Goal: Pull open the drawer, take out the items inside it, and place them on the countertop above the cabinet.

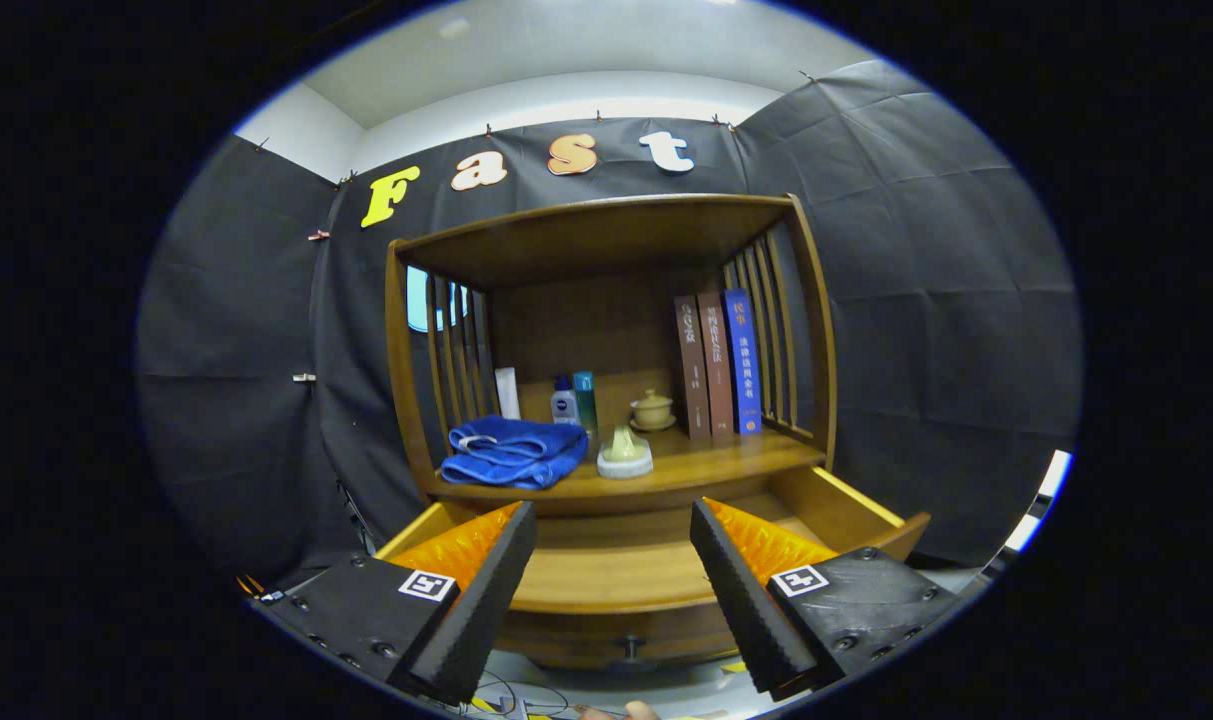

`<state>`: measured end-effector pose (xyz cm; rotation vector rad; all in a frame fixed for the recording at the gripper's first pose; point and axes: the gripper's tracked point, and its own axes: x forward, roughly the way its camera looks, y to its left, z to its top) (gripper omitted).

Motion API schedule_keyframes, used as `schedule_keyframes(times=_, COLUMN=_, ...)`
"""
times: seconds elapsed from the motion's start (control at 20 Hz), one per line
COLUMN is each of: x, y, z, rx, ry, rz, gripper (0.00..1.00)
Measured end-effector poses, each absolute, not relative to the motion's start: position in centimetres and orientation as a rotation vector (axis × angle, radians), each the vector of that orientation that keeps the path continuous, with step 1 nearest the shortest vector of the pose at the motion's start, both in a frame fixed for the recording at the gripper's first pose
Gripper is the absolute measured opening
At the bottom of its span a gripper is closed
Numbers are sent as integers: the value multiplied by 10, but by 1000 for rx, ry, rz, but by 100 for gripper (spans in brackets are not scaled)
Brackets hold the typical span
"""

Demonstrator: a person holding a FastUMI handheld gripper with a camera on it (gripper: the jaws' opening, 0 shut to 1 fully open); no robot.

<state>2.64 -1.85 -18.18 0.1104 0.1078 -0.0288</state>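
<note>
While the wooden pull-out drawer (pixel 626 575) stands open below the countertop (pixel 706 462) of the slatted wooden cabinet (pixel 606 240), the gripper (pixel 613 590) hangs above it, fingers spread wide apart, holding nothing. On the countertop lie a folded blue towel (pixel 512 452), a small cream-coloured dish (pixel 624 456), toiletry bottles (pixel 574 402) and three upright books (pixel 718 362).

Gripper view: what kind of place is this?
Likely a staged recording booth: black cloth wall behind a wooden cabinet, drawer pulled open, books and blue towel on its countertop. Tool open.
</note>
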Motion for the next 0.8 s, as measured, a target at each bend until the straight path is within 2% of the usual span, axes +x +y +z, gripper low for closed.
schedule_keyframes(times=0.4, x=4, y=-18, z=-288, rx=144, ry=251, rz=-42, gripper=99)
schedule_keyframes(times=0.8, x=30, y=-14, z=-316, rx=90, ry=244, rz=-32, gripper=99)
